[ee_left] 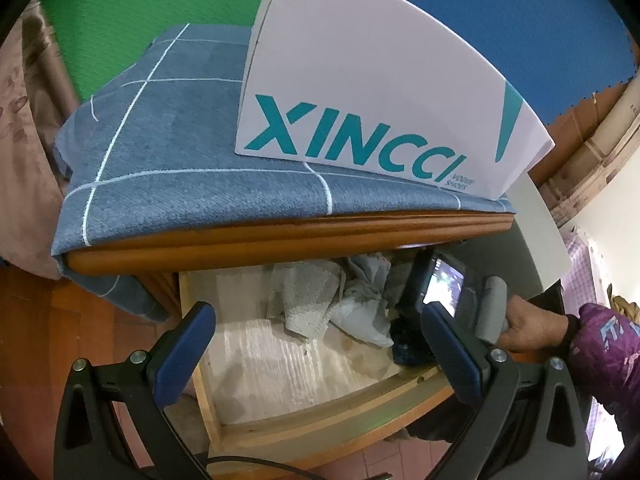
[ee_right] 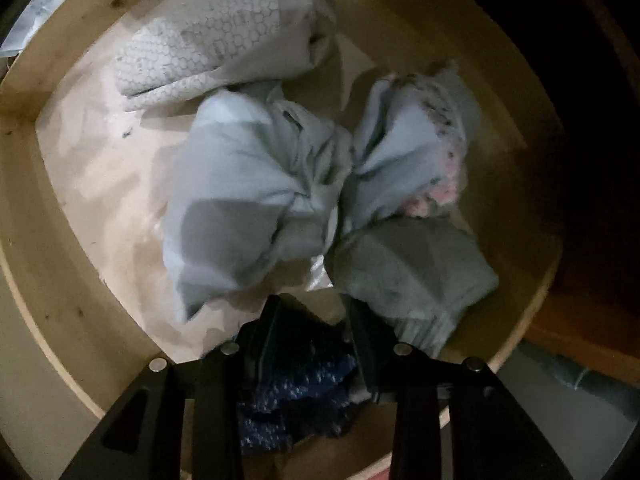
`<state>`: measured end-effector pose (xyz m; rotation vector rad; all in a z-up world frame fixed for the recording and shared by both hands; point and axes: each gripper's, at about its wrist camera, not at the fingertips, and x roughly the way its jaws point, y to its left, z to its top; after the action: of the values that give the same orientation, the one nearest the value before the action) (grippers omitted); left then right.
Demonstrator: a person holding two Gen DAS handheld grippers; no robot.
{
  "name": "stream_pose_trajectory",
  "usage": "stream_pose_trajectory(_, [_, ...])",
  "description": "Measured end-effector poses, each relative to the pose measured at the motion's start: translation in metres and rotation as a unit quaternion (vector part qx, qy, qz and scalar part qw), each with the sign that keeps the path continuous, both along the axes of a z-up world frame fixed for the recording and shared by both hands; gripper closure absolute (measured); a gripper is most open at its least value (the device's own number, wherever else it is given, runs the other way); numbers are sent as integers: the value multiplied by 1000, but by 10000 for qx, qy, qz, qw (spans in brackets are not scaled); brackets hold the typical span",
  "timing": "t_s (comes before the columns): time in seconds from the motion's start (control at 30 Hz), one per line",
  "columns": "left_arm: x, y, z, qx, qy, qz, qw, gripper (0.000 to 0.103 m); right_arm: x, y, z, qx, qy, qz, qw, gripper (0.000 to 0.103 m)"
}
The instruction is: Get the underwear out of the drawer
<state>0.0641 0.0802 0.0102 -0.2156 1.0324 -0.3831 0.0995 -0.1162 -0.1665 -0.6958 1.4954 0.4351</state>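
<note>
Your right gripper [ee_right: 316, 320] points straight down into the open drawer [ee_left: 320, 420], and the whole move turns on what lies directly under it. The pale blue underwear [ee_right: 248, 196] sits bunched just ahead of the fingertips, toward the middle of the drawer floor, pinched at a waist with its long axis running left to right across the drawer. A grey-green garment [ee_right: 412, 276] lies just right of the fingers, a honeycomb-patterned cloth [ee_right: 200, 48] lies far beyond the underwear, and a dark blue knitted fabric [ee_right: 288, 396] lies beneath and between the fingers.

The right fingers [ee_right: 268, 340] stand partly apart, with a narrow gap. The dark knit shows in that gap, but you cannot tell from this dim view whether the pads press on it or only hang over it. I judge they are not yet closed on the pale underwear, whose near edge lies just past the tips.

Your right hand [ee_left: 532, 328] is clearly the nearer one; it is down at the drawer's right side. Your left gripper [ee_left: 316, 348] hangs above the drawer's near edge, its blue fingers [ee_left: 192, 344] wide apart and holding nothing, well clear of the clothes.

To take the underwear, you would likely need to shift the right fingers forward onto the pinched waist, keeping off the dark knit.
</note>
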Motion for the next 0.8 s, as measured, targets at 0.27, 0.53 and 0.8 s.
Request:
stream_pose_trajectory(0.27, [3,3,-1,-121,134,-47,9998,1,12,2,28,-34,-692,61,9976,89])
stream_pose_trajectory(0.53, [8,18,-5,-671,400,132,9969,1,12,10,11,-353,-401,234,9983,54])
stream_pose_trajectory(0.8, [9,23,-6,-746,455,185,9960,1,16,8,18,-558,-315,94,9979,67])
